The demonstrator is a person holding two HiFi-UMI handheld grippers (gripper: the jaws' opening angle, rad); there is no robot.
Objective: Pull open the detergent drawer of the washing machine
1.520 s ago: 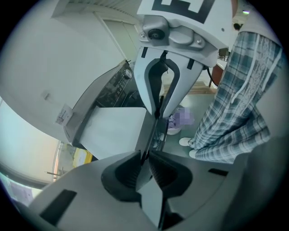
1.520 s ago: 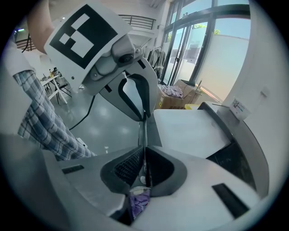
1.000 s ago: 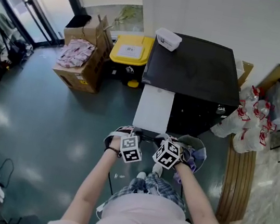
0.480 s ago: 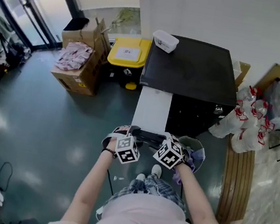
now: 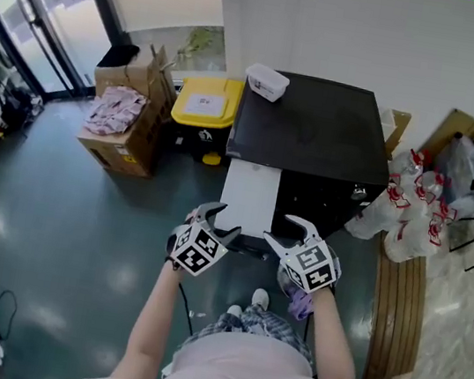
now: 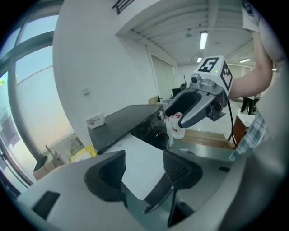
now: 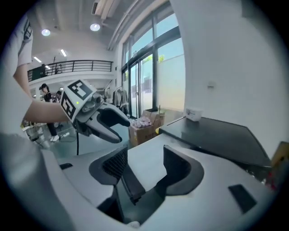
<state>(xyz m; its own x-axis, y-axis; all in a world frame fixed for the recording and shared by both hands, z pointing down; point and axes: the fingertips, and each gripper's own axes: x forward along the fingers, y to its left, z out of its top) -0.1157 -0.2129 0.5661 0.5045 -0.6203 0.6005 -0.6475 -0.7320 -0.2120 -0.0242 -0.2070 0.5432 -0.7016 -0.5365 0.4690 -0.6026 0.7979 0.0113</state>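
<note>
The washing machine (image 5: 310, 124) has a black top. From the left of its front a white flat drawer panel (image 5: 250, 191) juts toward me, with a dark bar (image 5: 250, 247) at its near end. My left gripper (image 5: 213, 219) hangs open above the panel's near left corner and holds nothing. My right gripper (image 5: 292, 235) hovers over the near right corner; its jaws are closing slightly with nothing between them. In the left gripper view the white panel (image 6: 135, 162) shows between the jaws of the left gripper (image 6: 143, 169). The right gripper (image 7: 144, 169) also frames the panel (image 7: 144, 153).
A white box (image 5: 266, 82) sits on the machine's top. A yellow-lidded bin (image 5: 204, 103) and a cardboard box with pink cloth (image 5: 118, 121) stand to the left. Plastic bags (image 5: 412, 212) and a wooden plank (image 5: 395, 316) lie to the right. A purple cloth (image 5: 299, 303) is below the right gripper.
Both grippers have opened and let go of the dark bar at the panel's near end. They have risen and drawn a little apart.
</note>
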